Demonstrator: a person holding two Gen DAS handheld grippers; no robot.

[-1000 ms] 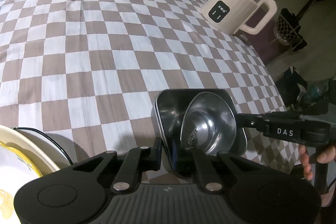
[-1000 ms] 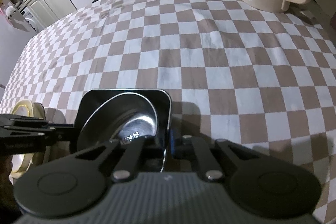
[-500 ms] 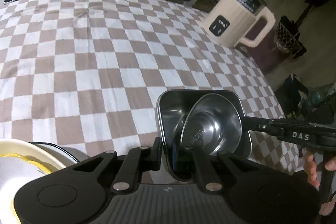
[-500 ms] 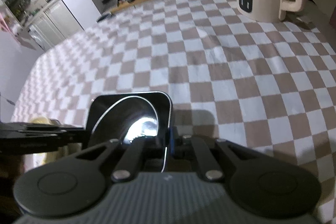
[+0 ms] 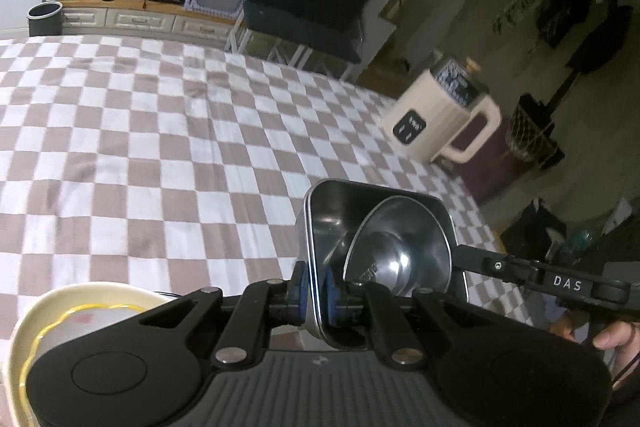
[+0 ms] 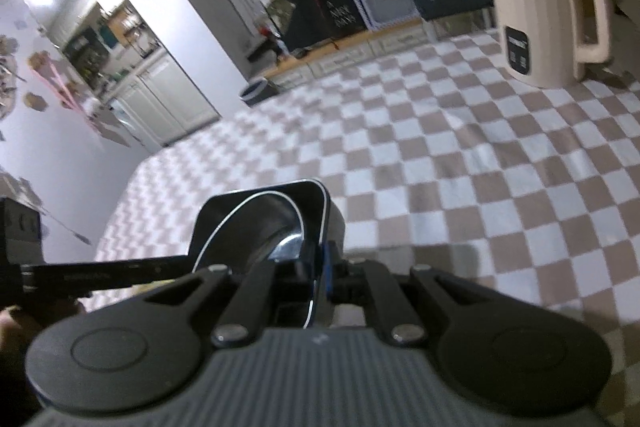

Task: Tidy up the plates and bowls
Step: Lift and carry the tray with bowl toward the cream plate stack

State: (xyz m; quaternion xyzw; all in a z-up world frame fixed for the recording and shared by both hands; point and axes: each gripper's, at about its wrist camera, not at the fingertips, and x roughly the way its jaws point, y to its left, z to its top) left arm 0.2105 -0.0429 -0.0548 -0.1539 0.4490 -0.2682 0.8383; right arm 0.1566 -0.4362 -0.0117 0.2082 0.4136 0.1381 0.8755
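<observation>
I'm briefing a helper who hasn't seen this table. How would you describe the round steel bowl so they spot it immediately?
Start at the checkered tablecloth, then find the square steel tray held over its near edge between the left gripper and the right gripper. The round steel bowl leans tilted inside that tray; unlike the cream, yellow-trimmed dish beside it, it is shiny metal.

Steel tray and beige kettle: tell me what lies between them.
Only bare checkered tablecloth lies between the steel tray and the beige kettle, in both wrist views.
</observation>
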